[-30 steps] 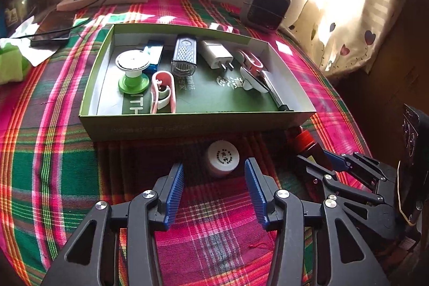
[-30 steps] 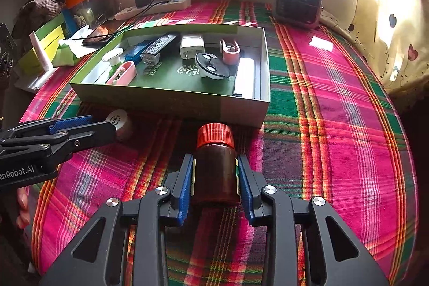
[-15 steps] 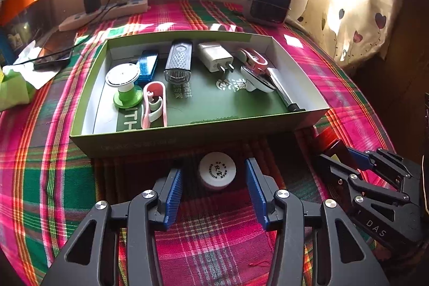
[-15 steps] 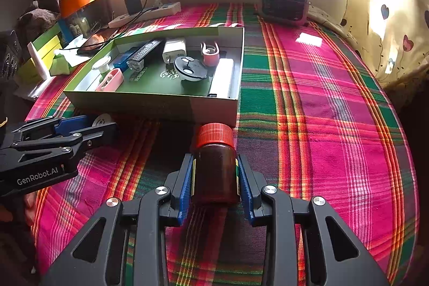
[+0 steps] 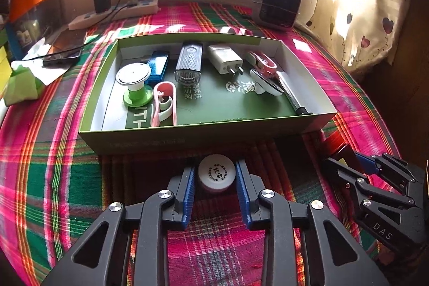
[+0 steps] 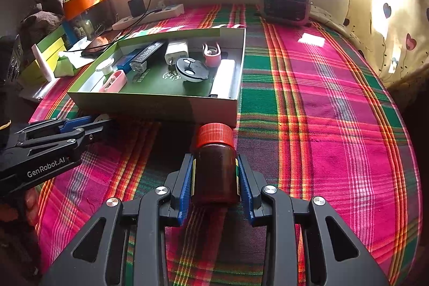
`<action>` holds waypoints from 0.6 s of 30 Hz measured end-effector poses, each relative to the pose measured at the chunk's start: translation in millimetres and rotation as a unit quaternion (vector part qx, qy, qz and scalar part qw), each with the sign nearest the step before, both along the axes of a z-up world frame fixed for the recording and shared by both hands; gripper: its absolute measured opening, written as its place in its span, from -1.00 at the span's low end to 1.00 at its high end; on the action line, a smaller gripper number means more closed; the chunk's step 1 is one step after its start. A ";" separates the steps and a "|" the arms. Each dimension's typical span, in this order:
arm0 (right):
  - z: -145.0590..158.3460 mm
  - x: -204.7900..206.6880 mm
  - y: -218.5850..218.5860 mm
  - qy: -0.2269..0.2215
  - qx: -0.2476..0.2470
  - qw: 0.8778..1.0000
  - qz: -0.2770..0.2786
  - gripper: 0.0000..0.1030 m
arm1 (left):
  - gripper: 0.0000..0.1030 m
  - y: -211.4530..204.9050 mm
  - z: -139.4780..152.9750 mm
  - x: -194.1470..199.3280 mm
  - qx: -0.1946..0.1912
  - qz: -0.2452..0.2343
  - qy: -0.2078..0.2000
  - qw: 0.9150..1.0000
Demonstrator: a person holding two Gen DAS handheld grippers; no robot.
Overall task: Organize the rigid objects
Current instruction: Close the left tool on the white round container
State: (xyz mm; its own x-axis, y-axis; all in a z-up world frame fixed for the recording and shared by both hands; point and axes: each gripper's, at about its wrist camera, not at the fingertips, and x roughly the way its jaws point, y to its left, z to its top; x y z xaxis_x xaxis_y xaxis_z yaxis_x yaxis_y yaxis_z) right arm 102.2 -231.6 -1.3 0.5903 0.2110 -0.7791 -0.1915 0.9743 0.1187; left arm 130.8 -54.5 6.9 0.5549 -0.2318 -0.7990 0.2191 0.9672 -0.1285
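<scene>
Left wrist view: left gripper [image 5: 216, 173] is low over the plaid cloth [image 5: 53, 178], blue pads [image 5: 189, 195] on either side of a small white-capped jar [image 5: 216, 175]. Jar sits upright on the cloth just in front of the box's near wall. Pads are right at the cap edges; can't tell if they're actually pressing it or just bracketing it.

Right wrist view: right gripper [image 6: 215, 176] is clamped on a brown bottle with a red ribbed cap [image 6: 214, 168], both pads flush on the bottle sides. Cap points toward the near right corner of the green cardboard box [image 6: 150, 103], just short of it. Whether the bottle rests on the cloth or is lifted, can't tell.

Box contents, left view:
- green-and-white spool [image 5: 134, 83] near the left wall
- blue case [image 5: 158, 65] behind it
- pink-and-white clip [image 5: 164, 103] just beside the spool
- silver grille-faced device [image 5: 188, 63] in the middle
- white plug adapter [image 5: 225, 59] right of it
- second pink clip [image 5: 264, 62] toward the far right corner
- round white-rimmed piece [image 5: 264, 83] just in front of it
- silver tube [image 5: 291, 91] along the right wall

Outside the box: power strip [image 5: 112, 14] with a black charger by the back wall, grey heater [image 5: 277, 4] at the far right.
</scene>
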 end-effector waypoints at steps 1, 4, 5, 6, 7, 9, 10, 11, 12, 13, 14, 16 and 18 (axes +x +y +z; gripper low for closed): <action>0.0 -0.1 0.0 0.000 0.000 1.000 0.000 -0.36 | -0.47 0.1 -0.1 -0.2 0.000 0.000 0.000 1.000; -0.2 -0.3 0.0 0.000 0.000 1.000 0.000 -0.36 | -0.47 0.7 0.0 -0.5 -0.001 0.001 0.000 1.000; -0.2 -0.3 0.1 0.000 0.000 1.000 0.000 -0.36 | -0.47 0.8 0.1 -0.7 -0.002 0.001 0.000 1.000; -0.2 -0.4 -0.1 0.000 -0.001 1.000 0.000 -0.36 | -0.47 1.0 0.2 -0.7 -0.002 0.001 0.000 1.000; -0.3 -0.5 0.1 0.000 -0.001 1.000 0.000 -0.36 | -0.47 1.0 0.2 -0.8 -0.003 0.001 0.000 1.000; -0.3 -0.5 0.5 0.000 -0.002 1.000 0.000 -0.36 | -0.47 1.5 0.7 -1.4 -0.005 0.001 0.000 1.000; -0.3 -0.5 0.6 0.000 -0.002 1.000 0.000 -0.36 | -0.47 1.7 0.9 -1.5 -0.007 0.001 0.001 1.000; -0.3 -0.6 0.7 0.000 -0.003 1.000 0.000 -0.36 | -0.47 1.7 1.0 -1.5 -0.007 0.001 0.002 1.000; -0.3 -0.6 0.9 -0.001 -0.004 1.000 0.000 -0.36 | -0.47 1.8 1.1 -1.6 -0.007 0.002 0.002 1.000; -0.3 -0.6 1.2 -0.001 -0.005 1.000 0.000 -0.36 | -0.47 1.9 1.1 -1.5 -0.008 0.001 0.001 1.000; -0.4 -0.5 1.5 -0.001 -0.005 1.000 0.000 -0.36 | -0.47 1.6 1.4 -1.9 -0.008 0.000 0.001 1.000; -0.4 -0.3 1.5 -0.001 -0.004 1.000 0.000 -0.36 | -0.47 1.5 2.0 -3.1 -0.009 -0.002 -0.001 1.000; -0.3 -0.2 1.3 -0.001 -0.002 1.000 0.000 -0.36 | -0.47 1.0 2.7 -4.0 -0.010 -0.004 -0.002 1.000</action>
